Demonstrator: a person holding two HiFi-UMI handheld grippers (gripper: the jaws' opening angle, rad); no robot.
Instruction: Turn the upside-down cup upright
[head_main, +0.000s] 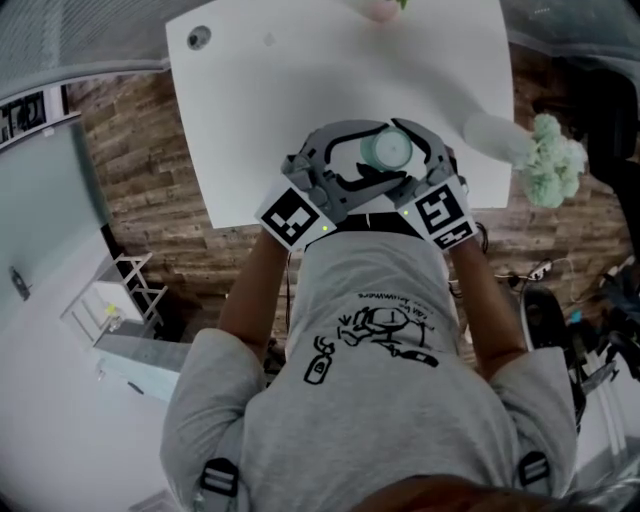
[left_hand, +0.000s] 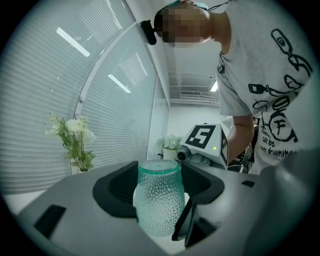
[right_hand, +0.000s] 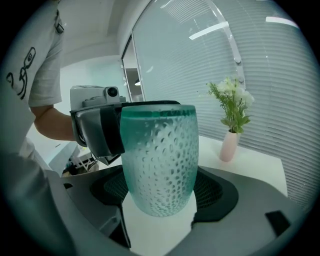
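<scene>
Gripping the dimpled teal glass cup (head_main: 386, 150) from opposite sides with the left gripper (left_hand: 160, 175) and the right gripper (right_hand: 160, 187), both closed on its wall. Held between both pairs of jaws, teal-banded end up, over the white table (head_main: 300, 90).

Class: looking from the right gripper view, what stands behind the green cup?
The left gripper: its grey body and one jaw show beside the cup; the cup covers its other jaw.
</scene>
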